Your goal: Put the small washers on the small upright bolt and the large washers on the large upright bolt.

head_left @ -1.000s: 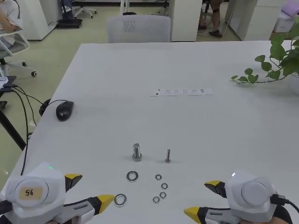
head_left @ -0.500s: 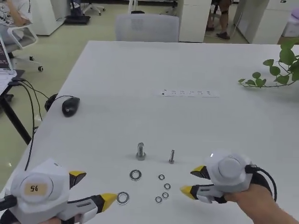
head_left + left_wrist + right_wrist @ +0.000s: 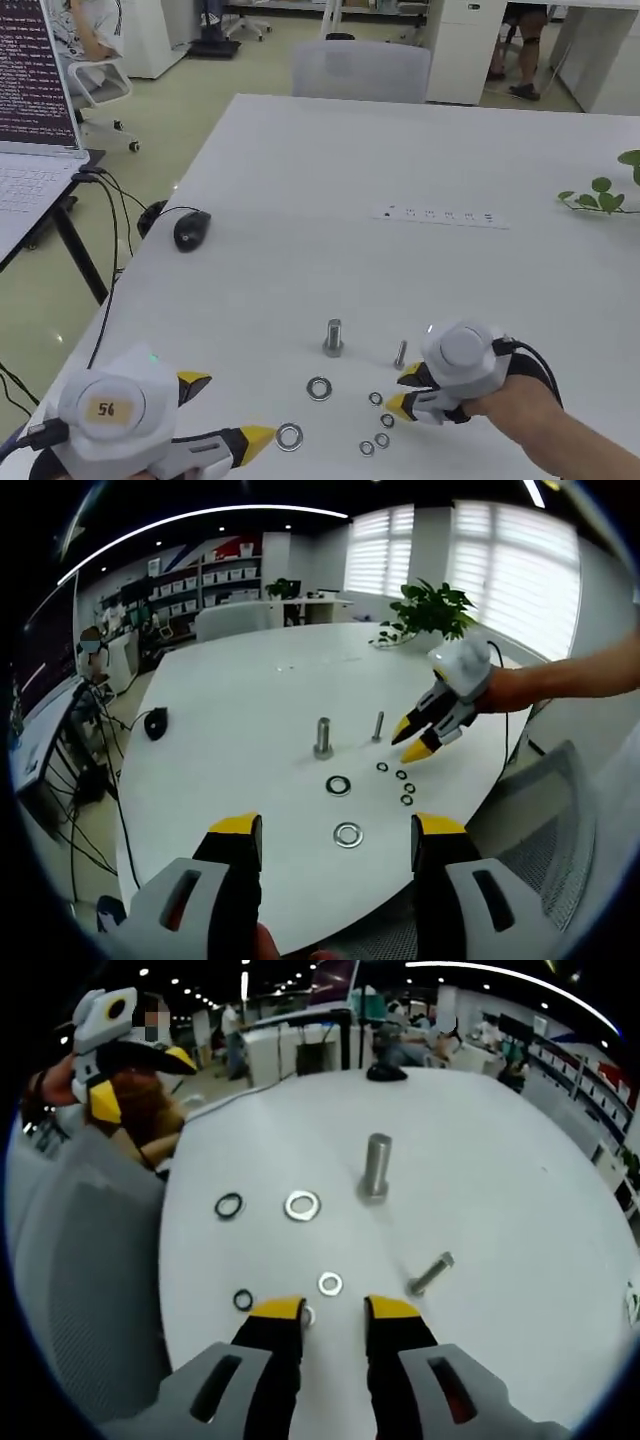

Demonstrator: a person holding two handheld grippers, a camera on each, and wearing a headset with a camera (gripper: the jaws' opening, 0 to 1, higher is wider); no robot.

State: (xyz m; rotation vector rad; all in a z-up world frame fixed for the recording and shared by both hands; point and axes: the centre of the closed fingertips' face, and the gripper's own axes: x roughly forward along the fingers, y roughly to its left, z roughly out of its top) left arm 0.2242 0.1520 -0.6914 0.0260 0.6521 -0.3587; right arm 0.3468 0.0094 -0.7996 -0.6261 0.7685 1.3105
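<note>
Jaws spread on left gripper (image 3: 227, 408) and right gripper (image 3: 335, 1308), the latter near thin, flat, ring-shaped small washers (image 3: 330, 1283).

Bright, even ceiling light, soft shadows; gripper views bend and blur at edges.

We can read one number: 56, in dark digits on a pale yellow sticker (image 3: 105, 409) stuck to the round white housing of the left hand-held gripper (image 3: 228, 409), seen in the head view. The laptop screen (image 3: 35, 85) at the upper left of that view carries many lines of light text on a dark ground, all too small for us to read. The white power strip (image 3: 440, 215) lying on the counter (image 3: 300, 180) has small dark marks beside its sockets, and we cannot make those out either.
</note>
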